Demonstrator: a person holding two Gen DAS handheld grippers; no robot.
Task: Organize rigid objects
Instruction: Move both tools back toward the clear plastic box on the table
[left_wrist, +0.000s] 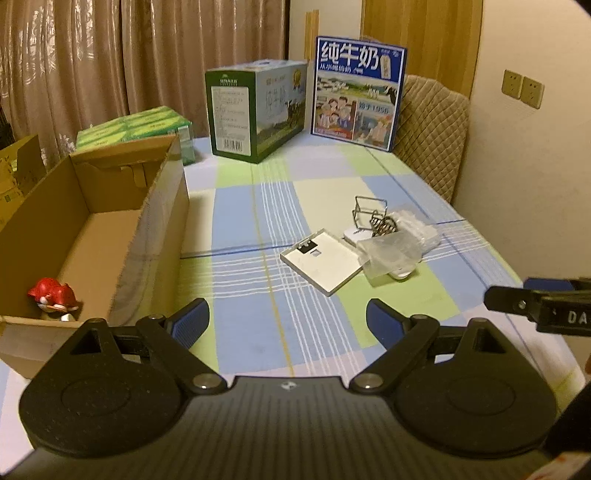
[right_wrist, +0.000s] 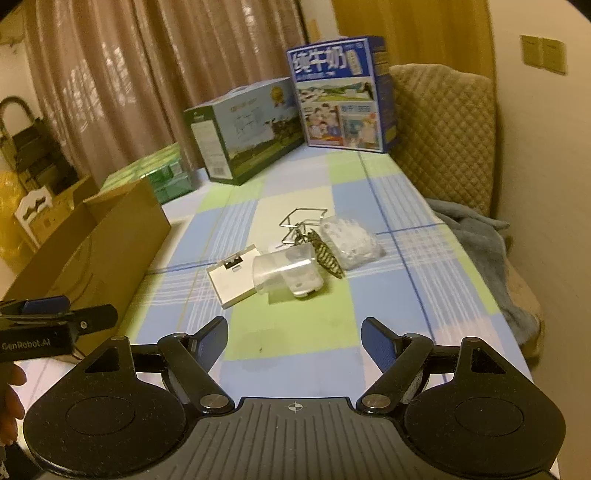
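Blue-padded left tongs (left_wrist: 288, 319) and right tongs (right_wrist: 294, 338) gape wide, both empty.

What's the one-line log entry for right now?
left gripper: open, empty | right gripper: open, empty | cardboard box: holds red figurine | pile: on table, untouched

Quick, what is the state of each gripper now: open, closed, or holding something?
Left gripper: open, holding nothing, jaws over the bare tablecloth.
Right gripper: open, holding nothing.
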